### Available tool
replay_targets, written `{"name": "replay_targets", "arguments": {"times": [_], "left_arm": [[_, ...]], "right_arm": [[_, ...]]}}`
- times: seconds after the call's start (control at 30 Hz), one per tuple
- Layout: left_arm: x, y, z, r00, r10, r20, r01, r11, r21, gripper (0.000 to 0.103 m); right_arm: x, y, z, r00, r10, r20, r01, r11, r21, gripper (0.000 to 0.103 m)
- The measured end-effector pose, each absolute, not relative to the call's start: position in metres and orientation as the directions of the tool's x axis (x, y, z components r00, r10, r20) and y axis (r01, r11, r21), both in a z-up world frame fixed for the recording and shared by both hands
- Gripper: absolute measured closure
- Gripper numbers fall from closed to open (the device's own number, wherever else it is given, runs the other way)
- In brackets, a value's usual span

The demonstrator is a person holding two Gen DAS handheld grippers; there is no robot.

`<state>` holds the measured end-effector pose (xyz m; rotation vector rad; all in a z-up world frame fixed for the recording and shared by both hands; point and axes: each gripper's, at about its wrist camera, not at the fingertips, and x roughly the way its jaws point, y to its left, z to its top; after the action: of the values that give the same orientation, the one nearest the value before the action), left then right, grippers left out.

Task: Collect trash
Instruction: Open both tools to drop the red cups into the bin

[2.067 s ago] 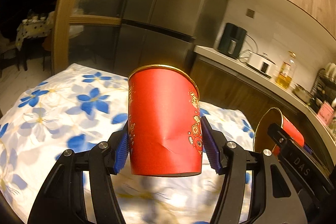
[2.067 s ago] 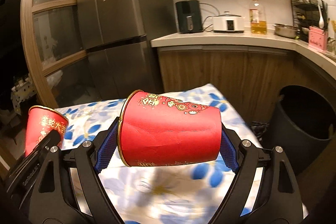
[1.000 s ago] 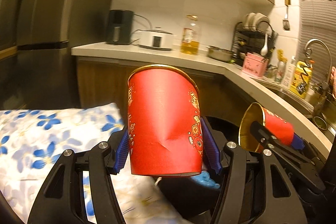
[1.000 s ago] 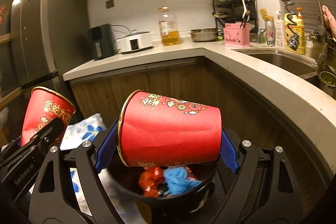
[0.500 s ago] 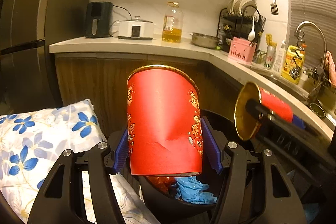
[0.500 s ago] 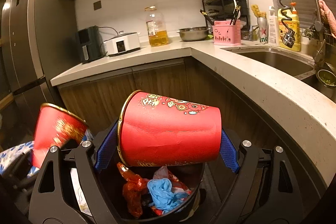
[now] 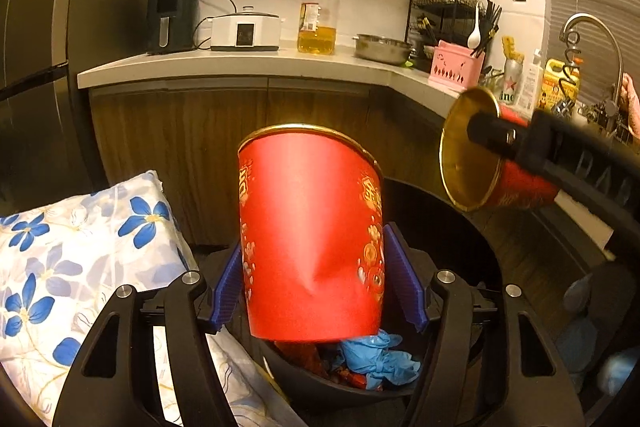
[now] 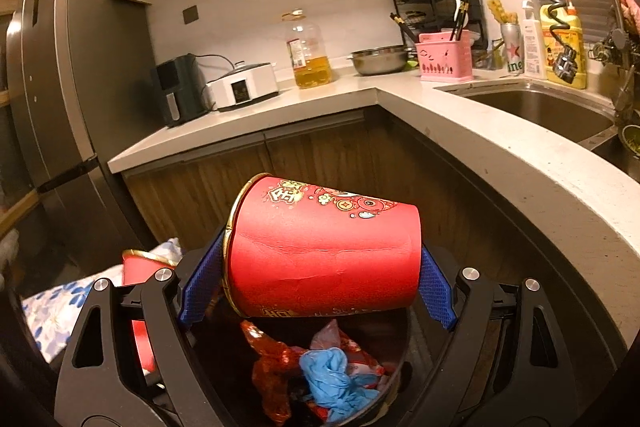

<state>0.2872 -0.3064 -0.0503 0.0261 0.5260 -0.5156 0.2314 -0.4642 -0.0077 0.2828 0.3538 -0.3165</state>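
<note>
1. Left gripper (image 7: pixel 316 291) is opening over the bin (image 7: pixel 460 211); its upright cup (image 7: pixel 312 243) is slipping free between parting pads
2. Right gripper (image 8: pixel 320 287) is clamping a sideways cup (image 8: pixel 324 247) above the bin's trash
3. Risk: the released cup may be tipping off the rim onto the floor

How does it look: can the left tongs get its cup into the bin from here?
Probably yes. The left tongs hang over the open bin, jaws opening with the red cup between them; only crumpled trash lies below. The right tongs with the other cup sit off to the side.
</note>
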Motion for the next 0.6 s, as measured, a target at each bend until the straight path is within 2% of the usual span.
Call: {"name": "replay_targets", "arguments": {"times": [0.1, 0.13, 0.27, 0.37, 0.53, 0.6], "left_arm": [[0.285, -0.303, -0.052, 0.745, -0.466, -0.478, 0.48, 0.871, -0.101, 0.023], [0.285, -0.302, -0.052, 0.746, -0.464, -0.477, 0.479, 0.872, -0.1, 0.022], [0.286, -0.293, -0.056, 0.755, -0.436, -0.49, 0.448, 0.889, -0.1, 0.021], [0.283, -0.283, -0.054, 0.767, -0.415, -0.49, 0.415, 0.903, -0.115, 0.017], [0.264, -0.265, -0.048, 0.813, -0.35, -0.465, 0.362, 0.93, -0.066, 0.014], [0.257, -0.255, -0.046, 0.829, -0.315, -0.461, 0.33, 0.943, -0.049, 0.009]], "right_arm": [[0.234, -0.462, -0.006, 0.895, -0.236, -0.378, 0.334, 0.917, 0.219, 0.013], [0.234, -0.462, -0.006, 0.896, -0.233, -0.378, 0.332, 0.917, 0.222, 0.013], [0.232, -0.464, -0.006, 0.896, -0.224, -0.383, 0.331, 0.912, 0.241, 0.012], [0.226, -0.464, -0.005, 0.893, -0.238, -0.382, 0.342, 0.91, 0.234, 0.011], [0.211, -0.447, -0.007, 0.875, -0.289, -0.388, 0.367, 0.919, 0.145, 0.006], [0.202, -0.44, -0.008, 0.872, -0.301, -0.386, 0.372, 0.92, 0.123, 0.005]]}}
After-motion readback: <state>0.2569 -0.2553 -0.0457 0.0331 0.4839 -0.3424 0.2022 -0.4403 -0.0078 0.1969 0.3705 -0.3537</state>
